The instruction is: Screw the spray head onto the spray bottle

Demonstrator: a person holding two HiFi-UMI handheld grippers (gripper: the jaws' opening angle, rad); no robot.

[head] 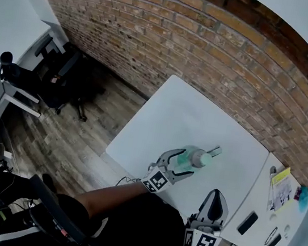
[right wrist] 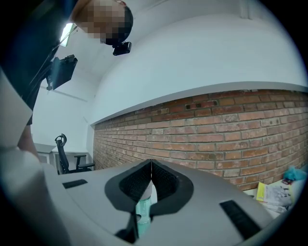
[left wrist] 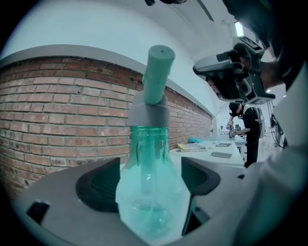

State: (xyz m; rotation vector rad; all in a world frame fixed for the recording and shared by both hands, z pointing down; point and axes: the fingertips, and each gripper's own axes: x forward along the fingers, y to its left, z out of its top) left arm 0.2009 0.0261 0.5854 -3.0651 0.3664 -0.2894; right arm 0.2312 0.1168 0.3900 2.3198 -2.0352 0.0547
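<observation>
Currently the spray bottle (head: 193, 157) stands on the white table (head: 184, 110), in the table's near right part. The spray head (left wrist: 155, 77) sits on its neck above a grey collar (left wrist: 150, 113), leaning slightly; how far it is threaded on cannot be told.

The left gripper (head: 187, 160) reaches in from 7 o'clock of the bottle. Its jaws stand wide apart, with the clear green body between them. The ribbed pads (left wrist: 98, 185) flank the bottle on both sides and show no squeeze on it.

The right gripper (head: 216, 195) is at 5 o'clock of the bottle, near it but apart from it. Its jaws are closed tip to tip with nothing between them. In the right gripper view a strip of the bottle shows beyond the jaws, through the gap below the tips.

Bare tabletop spreads from 10 to 1 o'clock of the bottle, up to the far edge by the brick wall (head: 211, 48). At 3 o'clock the table's right edge meets a neighbouring table (head: 262, 204), which holds a yellow booklet (head: 280, 181) and a black phone (head: 247, 222). At 9 o'clock, past the left edge, is wooden floor (head: 84, 132), with an office chair (head: 63, 80) well apart.
</observation>
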